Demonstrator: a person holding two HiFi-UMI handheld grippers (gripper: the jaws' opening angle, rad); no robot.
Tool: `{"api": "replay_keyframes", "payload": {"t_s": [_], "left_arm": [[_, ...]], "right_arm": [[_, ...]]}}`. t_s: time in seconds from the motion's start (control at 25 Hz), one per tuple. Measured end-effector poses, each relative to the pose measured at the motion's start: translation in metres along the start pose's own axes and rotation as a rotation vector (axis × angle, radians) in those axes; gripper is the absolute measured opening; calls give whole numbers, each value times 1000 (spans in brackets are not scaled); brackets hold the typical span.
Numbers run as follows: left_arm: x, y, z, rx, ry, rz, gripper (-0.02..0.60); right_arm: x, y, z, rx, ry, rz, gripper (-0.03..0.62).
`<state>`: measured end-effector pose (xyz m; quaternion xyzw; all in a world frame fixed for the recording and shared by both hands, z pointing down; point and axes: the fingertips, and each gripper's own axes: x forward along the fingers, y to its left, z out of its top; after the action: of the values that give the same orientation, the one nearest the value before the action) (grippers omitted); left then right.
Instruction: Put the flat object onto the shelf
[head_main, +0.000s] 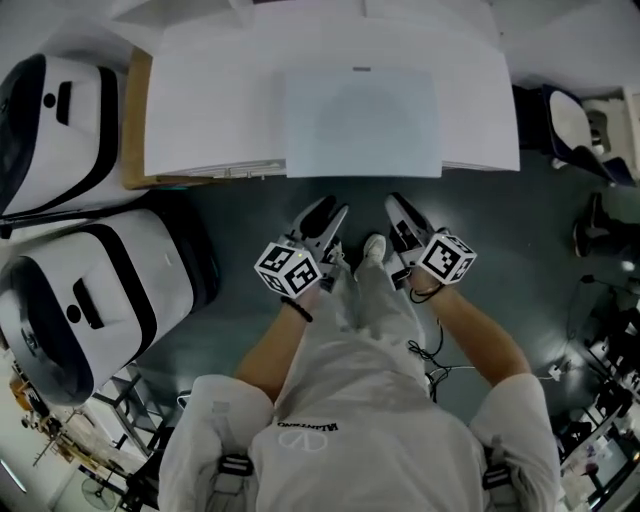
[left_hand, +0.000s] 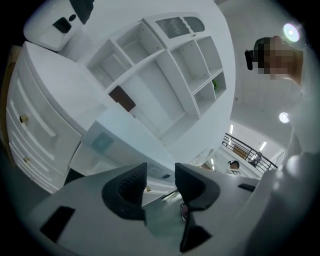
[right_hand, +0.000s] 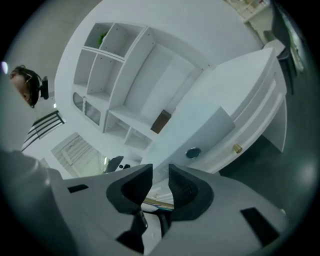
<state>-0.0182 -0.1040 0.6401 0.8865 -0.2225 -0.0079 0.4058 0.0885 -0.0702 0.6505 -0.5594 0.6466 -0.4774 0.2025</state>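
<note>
Both aim forward, left gripper (head_main: 330, 212) beside right gripper (head_main: 397, 206), jaws apart and empty.

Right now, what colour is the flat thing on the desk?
Flat object: pale blue; see head view.

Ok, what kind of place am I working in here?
Probably a mock room in a big indoor hall or lab: white shelf unit, white cabinet with drawers, a balcony railing behind.

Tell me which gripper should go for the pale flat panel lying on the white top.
Right, but only narrowly. The right gripper and left gripper are both open, empty and just short of the front edge of the flat panel. The right one's tips look slightly nearer it.
</note>
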Motion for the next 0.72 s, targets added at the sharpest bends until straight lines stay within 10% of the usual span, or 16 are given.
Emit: {"api": "replay_keyframes", "payload": {"t_s": [0.72], "left_arm": [[44, 36, -15, -389, -228, -67, 379]], "right_arm": [[11, -44, 22, 306, -174, 159, 293]]}}
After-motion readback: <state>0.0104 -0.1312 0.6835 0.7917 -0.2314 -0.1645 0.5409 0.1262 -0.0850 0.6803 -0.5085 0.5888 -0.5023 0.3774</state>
